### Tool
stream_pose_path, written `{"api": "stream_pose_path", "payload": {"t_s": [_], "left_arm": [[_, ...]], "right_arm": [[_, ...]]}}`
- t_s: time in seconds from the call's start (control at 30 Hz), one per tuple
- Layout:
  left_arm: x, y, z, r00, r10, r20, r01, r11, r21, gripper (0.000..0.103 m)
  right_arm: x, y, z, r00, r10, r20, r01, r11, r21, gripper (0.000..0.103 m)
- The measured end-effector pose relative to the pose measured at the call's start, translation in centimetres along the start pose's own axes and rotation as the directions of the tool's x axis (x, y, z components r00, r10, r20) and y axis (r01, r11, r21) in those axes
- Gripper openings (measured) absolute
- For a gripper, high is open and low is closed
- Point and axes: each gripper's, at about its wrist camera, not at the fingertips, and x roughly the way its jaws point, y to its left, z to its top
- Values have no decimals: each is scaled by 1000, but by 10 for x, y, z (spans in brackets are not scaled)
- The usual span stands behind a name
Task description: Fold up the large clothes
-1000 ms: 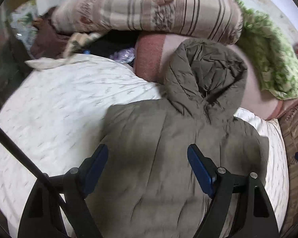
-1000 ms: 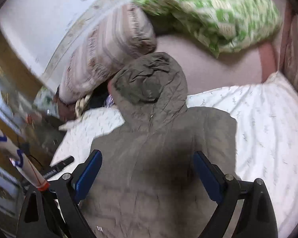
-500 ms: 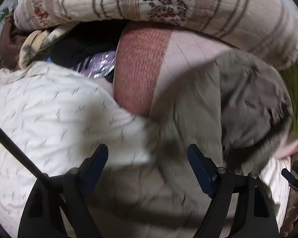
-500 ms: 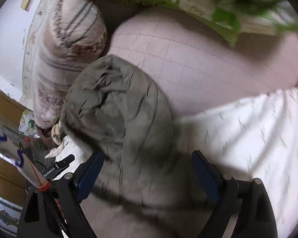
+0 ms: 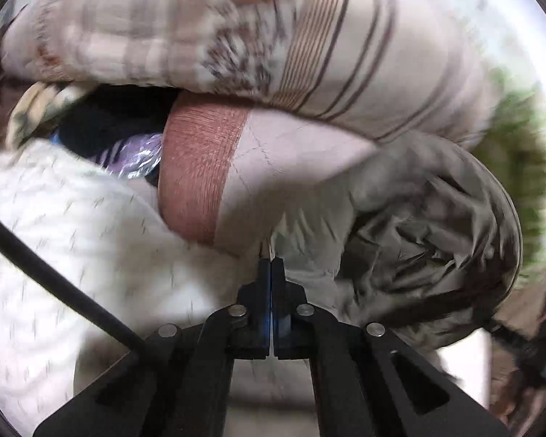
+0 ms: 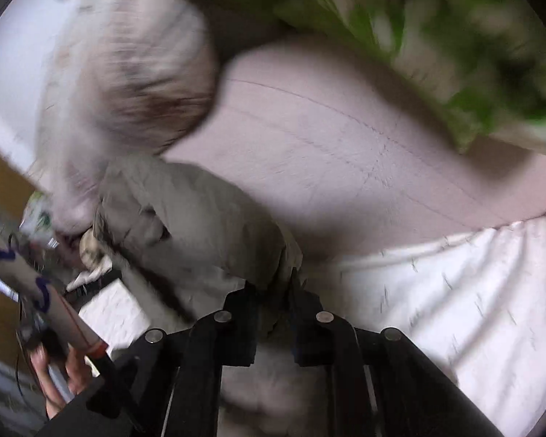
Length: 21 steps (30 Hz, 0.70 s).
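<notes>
An olive-grey hooded puffer jacket lies on a white patterned bedsheet. Its hood bunches to the right in the left wrist view and to the left in the right wrist view. My left gripper is shut on the jacket's edge by the hood, its jaws pressed together on thin fabric. My right gripper is shut on a thicker fold of the jacket at the other side of the hood. Both views are blurred by motion.
A pink quilted blanket lies just beyond the jacket and shows in the right wrist view too. A striped beige duvet and a green floral quilt are piled behind. Clutter and the person's hand sit at the left.
Both grippers moved forward to the hood's sides and went from wide open to shut on the jacket. The hood has bunched up and lifted.
</notes>
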Motion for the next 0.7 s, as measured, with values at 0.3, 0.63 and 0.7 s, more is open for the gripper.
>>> {"api": "stream_pose_path", "payload": {"t_s": [0.3, 0.63, 0.7], "left_arm": [[-94, 17, -166, 998, 59, 30, -62, 990, 124, 0], [-109, 27, -224, 989, 120, -82, -95, 962, 254, 64], [-129, 34, -229, 992, 109, -62, -91, 967, 238, 64]], "right_arm": [[-86, 23, -170, 997, -40, 60, 46, 994, -102, 14], [-109, 2, -225, 987, -156, 34, 157, 987, -34, 98], [-138, 7, -226, 988, -139, 68, 142, 989, -35, 97]]}}
